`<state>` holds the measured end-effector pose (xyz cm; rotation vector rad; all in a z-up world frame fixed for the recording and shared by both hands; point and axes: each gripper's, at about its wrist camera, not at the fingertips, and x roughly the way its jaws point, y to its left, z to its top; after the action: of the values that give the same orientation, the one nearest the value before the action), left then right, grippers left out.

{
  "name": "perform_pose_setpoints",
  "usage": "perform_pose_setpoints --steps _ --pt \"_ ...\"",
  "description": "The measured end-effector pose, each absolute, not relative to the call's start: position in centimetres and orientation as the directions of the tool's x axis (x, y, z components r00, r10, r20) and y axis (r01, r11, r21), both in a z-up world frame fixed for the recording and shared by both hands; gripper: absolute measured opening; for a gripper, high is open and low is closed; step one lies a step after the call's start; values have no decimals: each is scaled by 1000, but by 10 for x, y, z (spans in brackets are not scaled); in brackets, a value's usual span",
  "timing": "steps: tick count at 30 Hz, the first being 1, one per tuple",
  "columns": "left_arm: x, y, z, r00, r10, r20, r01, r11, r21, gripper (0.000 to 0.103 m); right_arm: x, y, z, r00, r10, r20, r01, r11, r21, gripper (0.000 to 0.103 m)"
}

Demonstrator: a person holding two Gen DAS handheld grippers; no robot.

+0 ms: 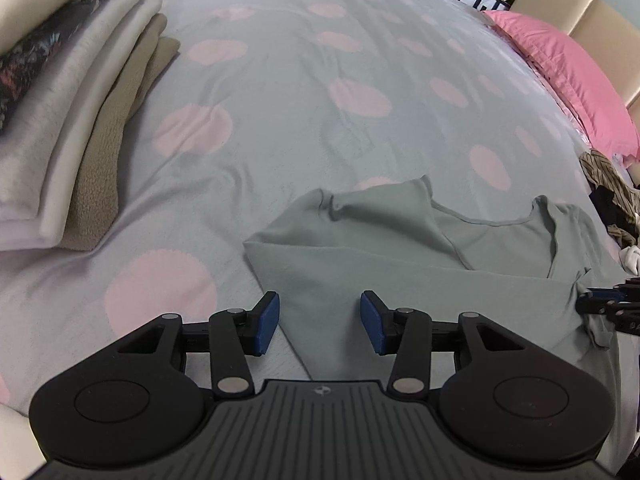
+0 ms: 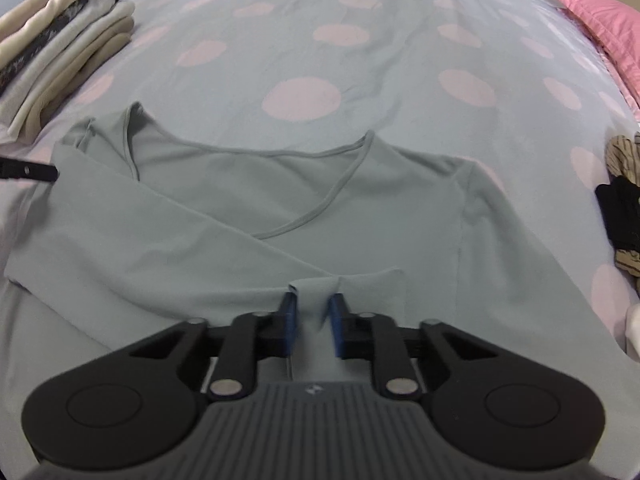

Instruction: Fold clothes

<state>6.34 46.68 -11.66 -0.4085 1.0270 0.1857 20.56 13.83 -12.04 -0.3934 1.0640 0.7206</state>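
A pale grey-green long-sleeved top (image 2: 240, 200) lies flat on the spotted bedspread (image 2: 360, 40), neckline away from me, with one sleeve folded across its body. My right gripper (image 2: 313, 320) is shut on the cuff (image 2: 360, 284) of that sleeve, with fabric bunched between the blue pads. In the left wrist view the top (image 1: 400, 264) shows its folded left edge. My left gripper (image 1: 320, 322) hangs open just above that edge, cloth beneath the gap and neither pad pressing it. The right gripper's fingertips (image 1: 612, 308) show at the far right edge there.
A stack of folded clothes (image 1: 60, 120) sits at the left of the bed. A pink pillow (image 1: 568, 76) lies against the headboard at the right. A heap of unfolded striped and black garments (image 2: 624, 200) lies at the right edge.
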Motion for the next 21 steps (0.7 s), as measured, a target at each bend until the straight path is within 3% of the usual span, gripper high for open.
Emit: perform_pose_setpoints --steps 1,3,8,10,12,14,19,21 --pt "62 468 -117 515 -45 -856 -342 905 -253 32 207 136 -117 290 346 -892 -698 714 50 13" --pt "61 470 -115 526 -50 -849 -349 898 -269 9 212 131 -108 306 342 -888 -676 735 49 10" --pt "57 478 -105 553 -19 -833 -379 885 -272 5 234 112 -88 393 277 -877 -569 822 5 9" --pt "55 484 -103 558 17 -830 -421 867 -265 8 243 102 -87 417 262 -870 -532 847 0 8" --pt "55 490 -105 554 27 -832 -453 848 -274 32 250 94 -89 430 247 -868 -504 864 -3 8" --pt "56 495 -109 559 32 -829 -475 831 -288 45 255 89 -93 425 233 -875 -489 872 -6 8" --pt "65 505 -121 573 15 -819 -498 801 -334 45 258 86 -100 409 221 -886 -491 871 -9 8" --pt "69 504 -124 582 5 -813 -485 804 -343 39 258 86 -101 407 219 -887 -495 869 -13 8"
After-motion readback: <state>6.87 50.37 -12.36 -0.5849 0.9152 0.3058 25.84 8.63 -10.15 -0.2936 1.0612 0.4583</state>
